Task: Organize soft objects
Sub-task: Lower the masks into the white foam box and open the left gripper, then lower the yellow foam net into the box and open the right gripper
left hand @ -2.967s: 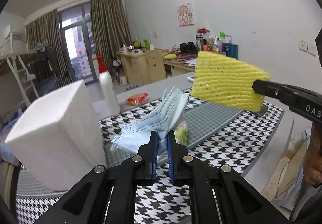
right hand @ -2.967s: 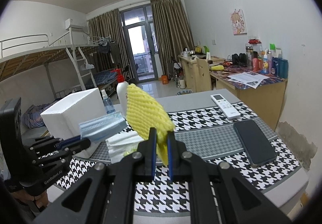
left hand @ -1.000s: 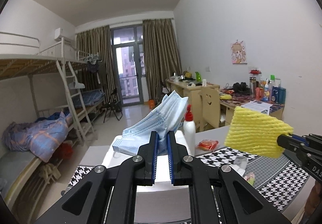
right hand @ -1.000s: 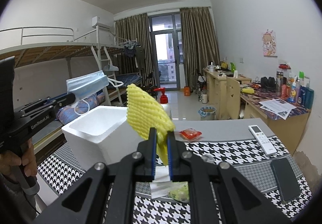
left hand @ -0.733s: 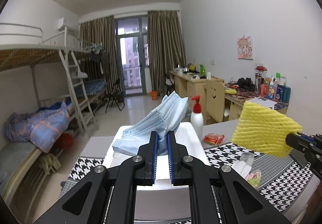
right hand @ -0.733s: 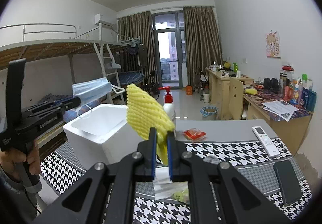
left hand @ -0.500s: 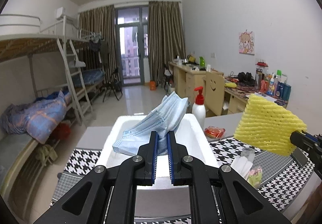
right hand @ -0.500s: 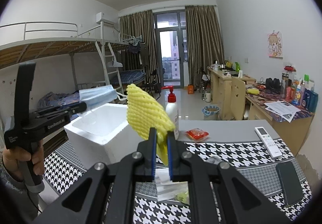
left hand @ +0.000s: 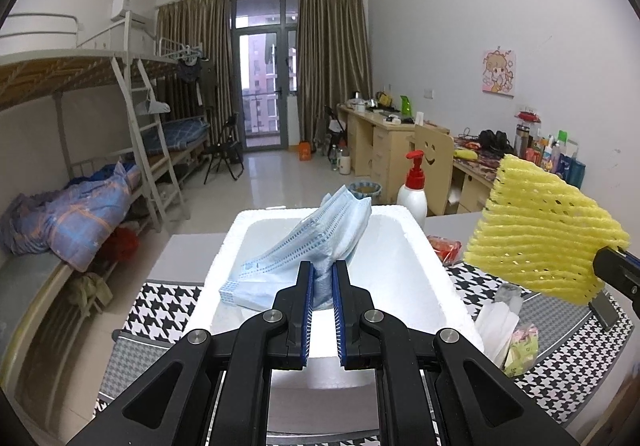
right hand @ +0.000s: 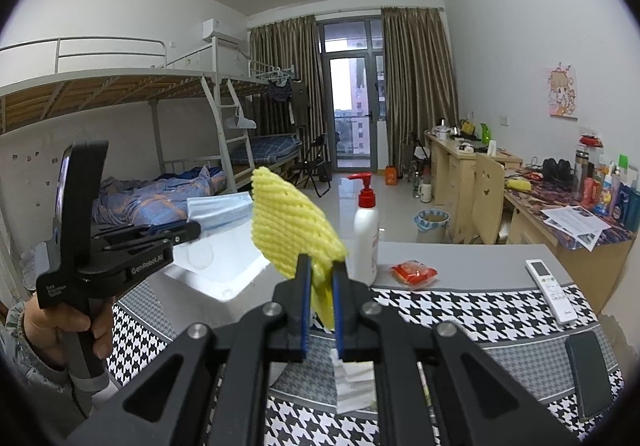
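- The left claw (left hand: 320, 282) is clamped on a blue mask (left hand: 304, 258), which fans up and away from its tips over the open mouth of a white foam box (left hand: 420, 246).
- From the right wrist view, the same left claw (right hand: 192, 232) comes in from the left, the mask (right hand: 218, 211) sticking out of its tips above the box (right hand: 224, 270); a hand (right hand: 60, 326) grips its handle.
- The right claw (right hand: 320, 278) is closed on a yellow foam net (right hand: 288, 230), pinching its lower corner; the net stands up and leans left.
- From the left wrist view, the net (left hand: 540, 238) hangs in the air to the right of the box, above the counter (left hand: 568, 362), held at its right corner by the right claw (left hand: 612, 262).
- The box sits on a houndstooth mat (right hand: 460, 310) on the counter.
- Just right of the box lie a white tissue (left hand: 496, 326) and a small greenish packet (left hand: 520, 350).
- Behind the box stands a white pump bottle (right hand: 366, 234) with a red top; a red packet (right hand: 414, 272) lies beside it.
- A white remote (right hand: 550, 290) and a dark phone (right hand: 588, 378) lie on the right side of the counter.
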`<state>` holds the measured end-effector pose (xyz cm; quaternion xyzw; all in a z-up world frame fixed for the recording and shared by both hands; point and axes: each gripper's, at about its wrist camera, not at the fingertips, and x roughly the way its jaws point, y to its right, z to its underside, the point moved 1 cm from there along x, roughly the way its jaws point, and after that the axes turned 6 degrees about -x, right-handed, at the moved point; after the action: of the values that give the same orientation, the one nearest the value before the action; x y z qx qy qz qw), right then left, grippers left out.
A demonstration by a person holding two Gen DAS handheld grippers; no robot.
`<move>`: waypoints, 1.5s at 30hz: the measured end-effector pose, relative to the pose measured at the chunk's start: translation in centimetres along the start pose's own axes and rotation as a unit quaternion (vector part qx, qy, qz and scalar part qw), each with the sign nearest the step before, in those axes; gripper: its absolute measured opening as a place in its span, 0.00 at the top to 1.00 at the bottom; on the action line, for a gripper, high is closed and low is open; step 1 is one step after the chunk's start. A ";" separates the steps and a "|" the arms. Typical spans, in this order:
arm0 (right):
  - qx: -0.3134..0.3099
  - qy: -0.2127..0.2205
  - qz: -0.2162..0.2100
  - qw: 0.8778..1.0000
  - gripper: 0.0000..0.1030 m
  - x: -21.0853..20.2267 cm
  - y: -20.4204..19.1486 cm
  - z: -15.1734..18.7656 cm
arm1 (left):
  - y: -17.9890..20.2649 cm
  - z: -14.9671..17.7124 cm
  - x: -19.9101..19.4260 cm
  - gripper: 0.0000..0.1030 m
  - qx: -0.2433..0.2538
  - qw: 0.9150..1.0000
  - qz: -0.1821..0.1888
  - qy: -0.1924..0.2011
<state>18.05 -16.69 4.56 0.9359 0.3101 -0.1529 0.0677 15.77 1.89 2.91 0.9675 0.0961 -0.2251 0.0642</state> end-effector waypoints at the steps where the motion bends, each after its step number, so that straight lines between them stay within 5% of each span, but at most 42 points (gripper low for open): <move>1: 0.000 -0.001 0.001 1.000 0.88 0.1 -0.1 0.0 | 0.1 0.0 0.0 0.90 0.001 1.000 0.002 -0.001; 5: -0.004 0.001 0.001 1.000 0.88 0.2 -0.6 -0.4 | -0.4 0.0 -0.2 0.83 -0.005 1.000 0.008 -0.003; 7: -0.006 0.003 0.002 1.000 0.88 0.2 -0.8 -0.5 | -0.7 -0.1 -0.3 0.63 -0.005 1.000 0.009 -0.001; 9: -0.007 0.005 0.003 1.000 0.88 0.1 -0.8 -0.5 | -0.7 -0.1 -0.8 0.30 -0.007 1.000 0.004 0.010; 15: -0.013 0.007 0.000 1.000 0.88 0.3 -1.5 -0.9 | -1.2 -0.2 -2.6 0.09 -0.011 0.999 0.004 0.043; 20: -0.020 0.011 -0.006 1.000 0.88 0.5 -2.2 -1.6 | -1.8 -0.5 -3.5 0.02 -0.015 0.998 -0.010 0.063; 45: -0.039 -0.012 -0.043 0.998 0.88 4.4 -5.2 -2.7 | -6.1 0.7 -5.2 0.01 -0.042 0.995 -0.047 0.079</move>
<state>18.93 -9.50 5.46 0.9164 0.3550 -0.1547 0.1012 9.62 6.91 4.12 0.9732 0.1553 -0.1463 0.0863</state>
